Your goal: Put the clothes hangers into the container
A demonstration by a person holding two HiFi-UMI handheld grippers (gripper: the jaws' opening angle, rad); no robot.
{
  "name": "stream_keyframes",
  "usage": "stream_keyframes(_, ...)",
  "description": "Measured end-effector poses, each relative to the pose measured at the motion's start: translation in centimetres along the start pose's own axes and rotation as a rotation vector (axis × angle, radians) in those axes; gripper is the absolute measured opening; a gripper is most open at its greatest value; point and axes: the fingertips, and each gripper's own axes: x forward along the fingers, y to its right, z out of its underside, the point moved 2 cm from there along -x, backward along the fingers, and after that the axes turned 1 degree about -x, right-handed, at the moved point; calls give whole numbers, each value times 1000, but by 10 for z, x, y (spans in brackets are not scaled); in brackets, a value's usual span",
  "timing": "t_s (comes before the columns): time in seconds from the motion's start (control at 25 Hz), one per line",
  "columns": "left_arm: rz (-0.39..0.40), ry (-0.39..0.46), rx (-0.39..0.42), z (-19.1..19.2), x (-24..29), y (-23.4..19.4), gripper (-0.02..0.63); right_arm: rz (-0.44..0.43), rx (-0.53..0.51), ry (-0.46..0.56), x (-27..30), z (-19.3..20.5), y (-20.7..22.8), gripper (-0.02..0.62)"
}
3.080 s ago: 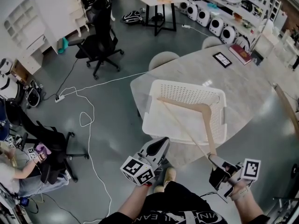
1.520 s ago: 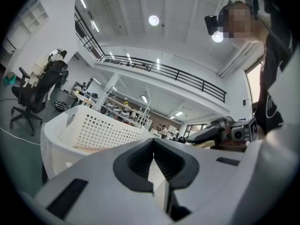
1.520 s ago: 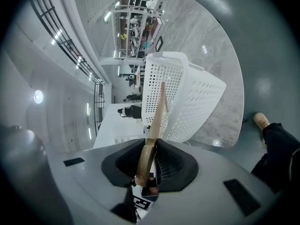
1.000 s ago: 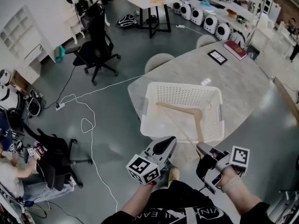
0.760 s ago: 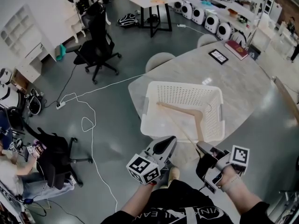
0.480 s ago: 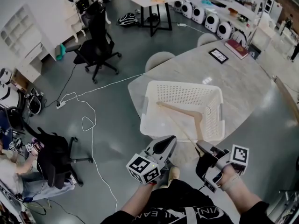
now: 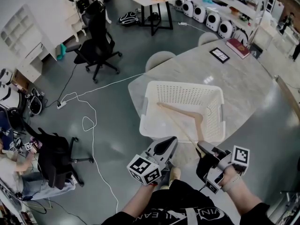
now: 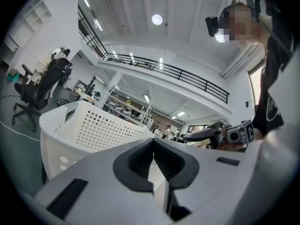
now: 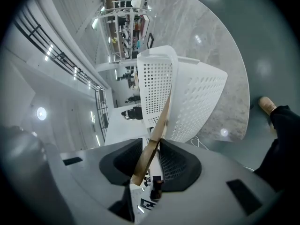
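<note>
Fingers (image 9: 176, 163) of the right gripper (image 7: 202, 149) just eased apart, slack round the end of the hanger (image 7: 180, 110) lying in the basket (image 7: 145, 111) on the counter (image 7: 243, 83), overhanging its near rim and liable to tip back out; left gripper (image 7: 169, 141) pinched together, empty.

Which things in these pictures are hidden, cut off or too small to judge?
Left gripper view: the wall of the basket hides its inside.
Right gripper view: the basket wall hides most of the hanger.
Head view: the print on the book is too small.
Head view: the left edge cuts off a seated person.
</note>
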Motion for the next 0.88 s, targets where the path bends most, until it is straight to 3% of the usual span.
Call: stream_keyframes(0.88,-5,-3,-20,8,-1,-3,9,-97,-50,-13,3,5,-10,139)
